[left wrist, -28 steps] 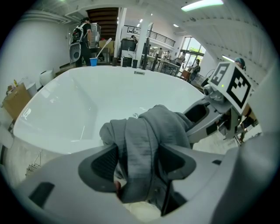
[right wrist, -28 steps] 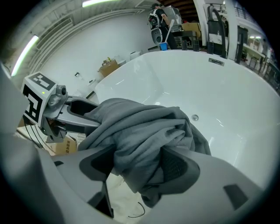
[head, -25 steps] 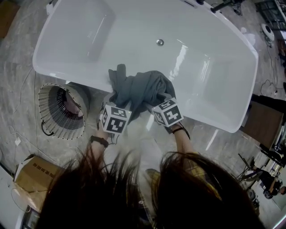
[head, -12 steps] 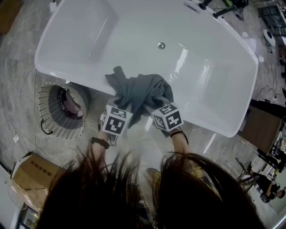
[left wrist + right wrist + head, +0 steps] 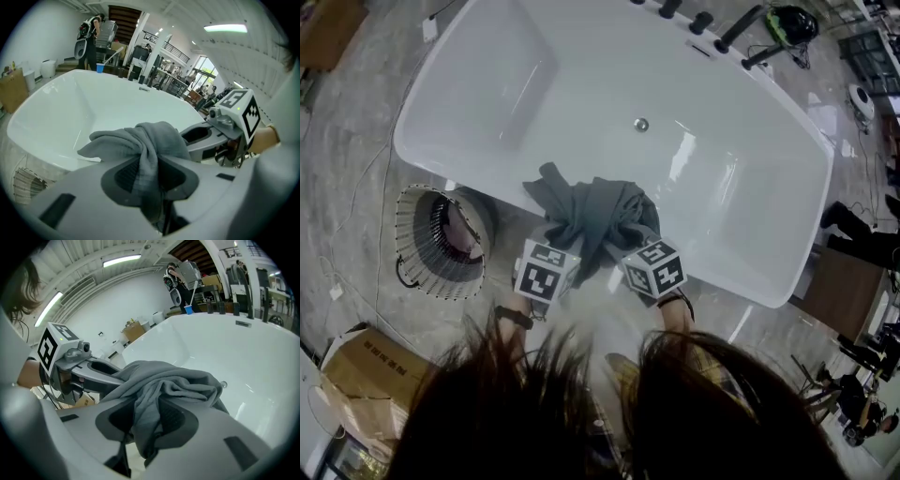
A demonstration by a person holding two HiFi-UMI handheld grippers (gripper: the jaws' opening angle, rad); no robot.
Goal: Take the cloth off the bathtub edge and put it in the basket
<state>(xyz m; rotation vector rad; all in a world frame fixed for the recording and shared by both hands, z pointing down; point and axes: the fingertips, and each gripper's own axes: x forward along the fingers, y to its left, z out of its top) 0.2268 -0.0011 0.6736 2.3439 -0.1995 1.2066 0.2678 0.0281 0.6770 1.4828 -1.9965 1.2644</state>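
A dark grey cloth (image 5: 595, 214) hangs bunched just over the near edge of the white bathtub (image 5: 459, 173). My left gripper (image 5: 569, 242) and right gripper (image 5: 623, 242) each hold a near fold of it, side by side. The left gripper view shows the cloth (image 5: 146, 143) pinched between the pads of my left gripper (image 5: 150, 180). The right gripper view has the cloth (image 5: 164, 387) clamped in my right gripper (image 5: 147, 425). Both pairs of jaws have just been closing with the cloth between them. The round wire basket (image 5: 417, 272) stands on the floor left of my hands, against the tub.
The tub's drain (image 5: 641, 124) lies beyond the cloth, and dark tap fittings (image 5: 703, 21) stand on the far rim. A cardboard box (image 5: 366, 375) sits on the marble floor at lower left. Cables and equipment lie at the far right.
Both grippers have risen a little with the cloth, which is now more bunched and lifted from the tub edge. The view has shifted, showing more of the far rim.
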